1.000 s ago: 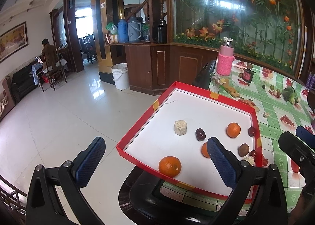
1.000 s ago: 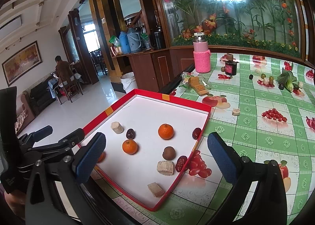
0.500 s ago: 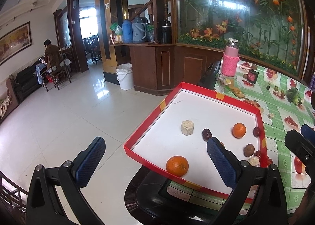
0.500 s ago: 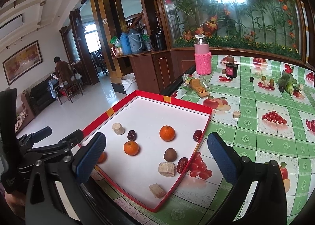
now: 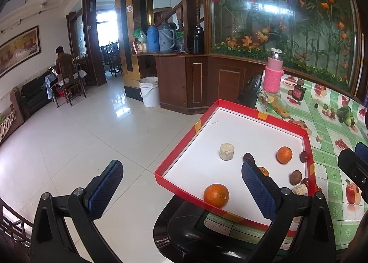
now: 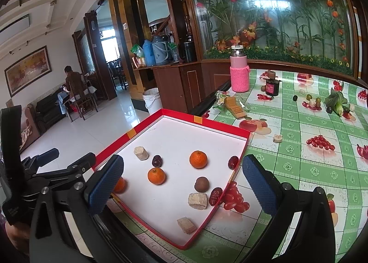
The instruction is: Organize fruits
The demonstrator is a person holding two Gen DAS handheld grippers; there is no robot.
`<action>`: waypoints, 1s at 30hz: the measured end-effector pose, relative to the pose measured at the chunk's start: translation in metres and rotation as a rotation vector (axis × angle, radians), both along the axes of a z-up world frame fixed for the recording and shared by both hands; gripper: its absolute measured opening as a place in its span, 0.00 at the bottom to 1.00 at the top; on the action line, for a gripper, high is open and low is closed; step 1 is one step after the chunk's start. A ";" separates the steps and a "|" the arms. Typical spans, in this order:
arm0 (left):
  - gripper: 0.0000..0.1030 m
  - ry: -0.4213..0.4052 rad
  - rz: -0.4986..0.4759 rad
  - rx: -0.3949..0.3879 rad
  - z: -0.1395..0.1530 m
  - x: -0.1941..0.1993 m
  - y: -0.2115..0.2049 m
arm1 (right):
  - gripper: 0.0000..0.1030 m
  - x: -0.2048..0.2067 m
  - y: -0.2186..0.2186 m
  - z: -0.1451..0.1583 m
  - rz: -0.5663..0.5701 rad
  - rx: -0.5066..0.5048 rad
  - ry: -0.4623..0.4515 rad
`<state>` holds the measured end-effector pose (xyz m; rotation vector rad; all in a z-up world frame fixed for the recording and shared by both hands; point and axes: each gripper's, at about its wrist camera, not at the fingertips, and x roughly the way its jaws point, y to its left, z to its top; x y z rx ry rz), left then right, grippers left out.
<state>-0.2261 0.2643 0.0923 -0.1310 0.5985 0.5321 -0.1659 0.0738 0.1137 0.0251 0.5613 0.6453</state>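
A red-rimmed tray [image 6: 202,120] with a white floor lies on the table's near-left corner. It holds three oranges [image 6: 198,159] [image 6: 156,176] [image 6: 119,184], dark red dates [image 6: 157,161] [image 6: 233,162], a brown round fruit [image 6: 202,184] and beige blocks [image 6: 197,201]. My right gripper [image 6: 181,164] hovers open above the tray's near side, empty. My left gripper [image 5: 179,171] is open too, off the tray's [image 5: 177,150] left corner, with the nearest orange [image 5: 216,195] just inside its right finger. Part of another orange [image 5: 263,171] is hidden behind that finger.
The green fruit-print tablecloth [image 6: 299,161] carries a pink bottle [image 6: 239,76], a dark jar [image 6: 271,86], a snack packet [image 6: 232,104], a loose beige piece [image 6: 277,138] and vegetables [image 6: 337,102]. A black chair [image 5: 184,233] stands below the tray. Tiled floor [image 5: 80,138] spreads left.
The left gripper has swung slightly leftward, so the tray sits further right in its view. The right view has hardly shifted. Both grippers stay open and nothing in the tray has moved.
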 end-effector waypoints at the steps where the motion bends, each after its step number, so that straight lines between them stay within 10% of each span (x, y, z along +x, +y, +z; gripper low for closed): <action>1: 1.00 -0.001 0.002 0.000 0.000 -0.001 0.000 | 1.00 0.000 0.001 0.001 0.002 0.000 -0.004; 30: 1.00 0.007 0.020 -0.014 -0.006 -0.004 0.015 | 1.00 -0.002 0.025 0.001 0.030 -0.022 -0.009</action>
